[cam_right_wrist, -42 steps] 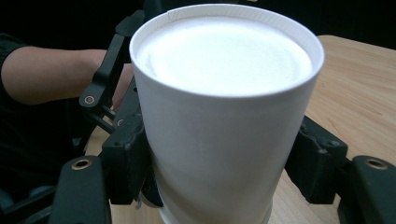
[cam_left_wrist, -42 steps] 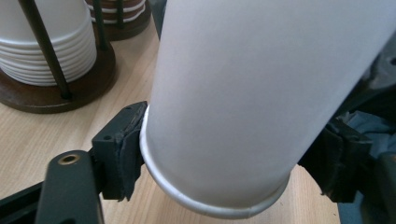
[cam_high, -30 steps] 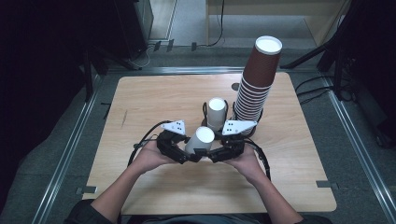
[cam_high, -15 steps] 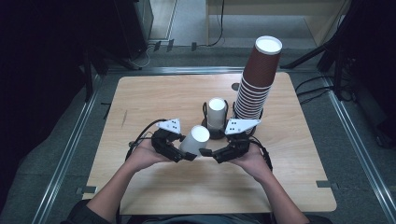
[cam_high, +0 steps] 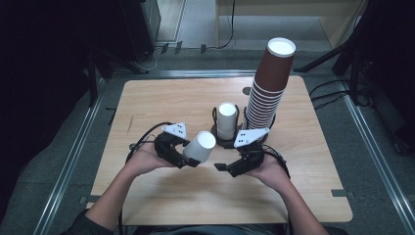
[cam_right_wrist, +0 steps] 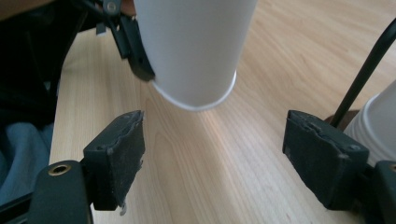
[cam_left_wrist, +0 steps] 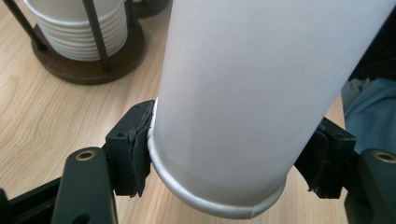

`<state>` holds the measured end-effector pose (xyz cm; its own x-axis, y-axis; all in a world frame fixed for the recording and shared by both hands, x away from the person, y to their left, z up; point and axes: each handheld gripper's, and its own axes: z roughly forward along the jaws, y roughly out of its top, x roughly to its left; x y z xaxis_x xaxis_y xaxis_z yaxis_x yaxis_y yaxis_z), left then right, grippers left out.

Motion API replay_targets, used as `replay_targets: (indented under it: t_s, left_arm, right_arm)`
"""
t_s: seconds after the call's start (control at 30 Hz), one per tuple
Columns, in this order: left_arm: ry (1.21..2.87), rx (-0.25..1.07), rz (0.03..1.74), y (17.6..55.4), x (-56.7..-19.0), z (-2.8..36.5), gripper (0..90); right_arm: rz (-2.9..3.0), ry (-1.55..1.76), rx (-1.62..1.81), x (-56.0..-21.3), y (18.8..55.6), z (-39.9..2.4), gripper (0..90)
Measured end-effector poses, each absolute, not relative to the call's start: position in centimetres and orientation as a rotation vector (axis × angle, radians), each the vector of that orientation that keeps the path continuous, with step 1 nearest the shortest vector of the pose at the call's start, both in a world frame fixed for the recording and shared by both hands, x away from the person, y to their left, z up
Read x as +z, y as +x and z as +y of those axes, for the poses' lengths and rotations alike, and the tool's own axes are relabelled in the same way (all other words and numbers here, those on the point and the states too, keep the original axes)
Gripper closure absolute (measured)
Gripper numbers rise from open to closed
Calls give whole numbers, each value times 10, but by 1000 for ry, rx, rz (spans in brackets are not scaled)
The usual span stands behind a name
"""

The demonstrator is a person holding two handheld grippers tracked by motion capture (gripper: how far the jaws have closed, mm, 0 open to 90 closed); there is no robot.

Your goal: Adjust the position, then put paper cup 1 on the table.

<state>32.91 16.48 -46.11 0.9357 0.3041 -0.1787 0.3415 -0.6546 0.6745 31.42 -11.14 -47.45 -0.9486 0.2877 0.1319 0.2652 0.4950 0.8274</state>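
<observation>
We see a matt white paper cup (cam_left_wrist: 233,102), smooth, rolled rim. Light wood-grain surface (cam_high: 161,103), satin. Brown paper cup stack (cam_high: 268,83) at 1 o'clock. Dark wooden holder base (cam_left_wrist: 88,65), thin black metal rods. Worn rubbery black fingers (cam_right_wrist: 116,154).

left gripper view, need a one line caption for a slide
Left gripper clamped on the base of a white paper cup above the wooden table, a stack of white cups in a holder behind.

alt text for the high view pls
The left gripper holds a white paper cup tilted over a wooden table; the right gripper is open beside it. Behind stand a rack of white cups and a tall stack of brown cups.
</observation>
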Motion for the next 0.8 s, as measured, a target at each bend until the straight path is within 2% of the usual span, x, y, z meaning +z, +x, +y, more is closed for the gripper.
replay_targets:
  t_s: [0.47,0.8]
  left_arm:
    - [2476,-31,430,333,-464,154,295]
    - [2546,-56,410,333,-470,146,297]
  right_arm:
    - [2743,474,1404,-481,313,-113,215]
    - [2749,448,1410,-481,314,-110,213]
